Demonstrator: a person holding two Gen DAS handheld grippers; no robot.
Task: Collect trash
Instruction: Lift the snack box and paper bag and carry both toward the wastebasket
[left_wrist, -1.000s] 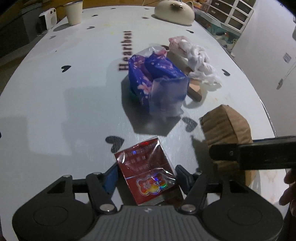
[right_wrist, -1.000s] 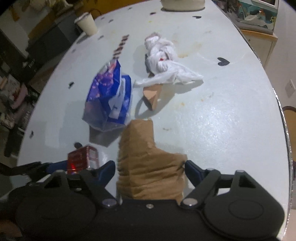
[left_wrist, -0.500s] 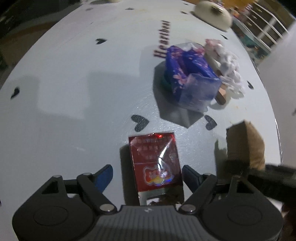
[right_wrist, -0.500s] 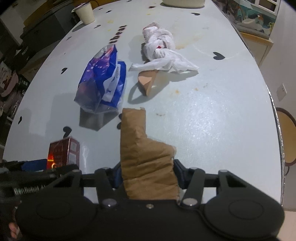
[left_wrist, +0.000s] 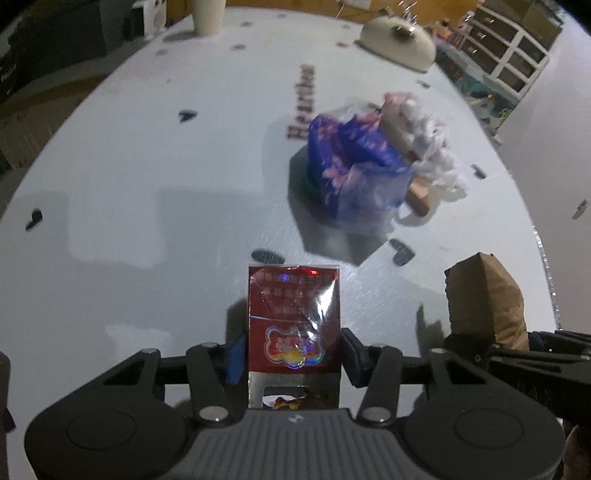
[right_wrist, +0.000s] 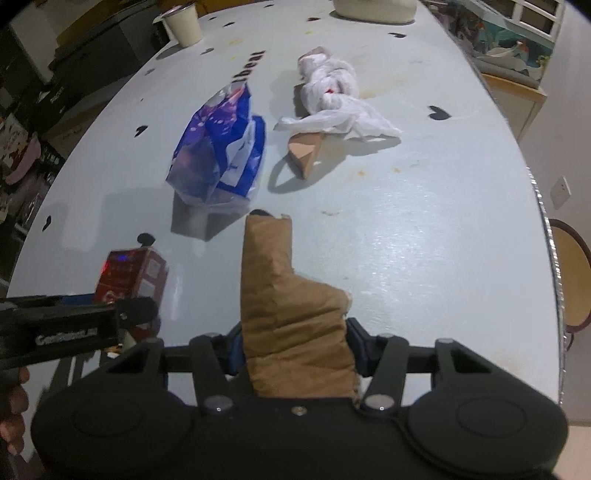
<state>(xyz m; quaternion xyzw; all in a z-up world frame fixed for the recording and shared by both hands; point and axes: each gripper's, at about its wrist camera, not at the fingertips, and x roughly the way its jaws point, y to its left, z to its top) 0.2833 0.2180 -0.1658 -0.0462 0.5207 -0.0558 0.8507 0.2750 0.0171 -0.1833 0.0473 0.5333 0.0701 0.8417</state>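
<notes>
Red packet (left_wrist: 294, 320) now clamped by left hand-held gripper (left_wrist: 291, 349), previously open

Both wrist views look forward, low (side by side), sharing the table (left_wrist: 147, 184).

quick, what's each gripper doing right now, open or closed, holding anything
Left gripper: closed on the red packet.
Right gripper: closed on the brown paper bag.

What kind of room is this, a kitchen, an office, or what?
Probably a home dining or living area: a white heart-print table strewn with trash, a paper cup at its far end, a chair alongside, and a white glass-door cabinet behind.
</notes>
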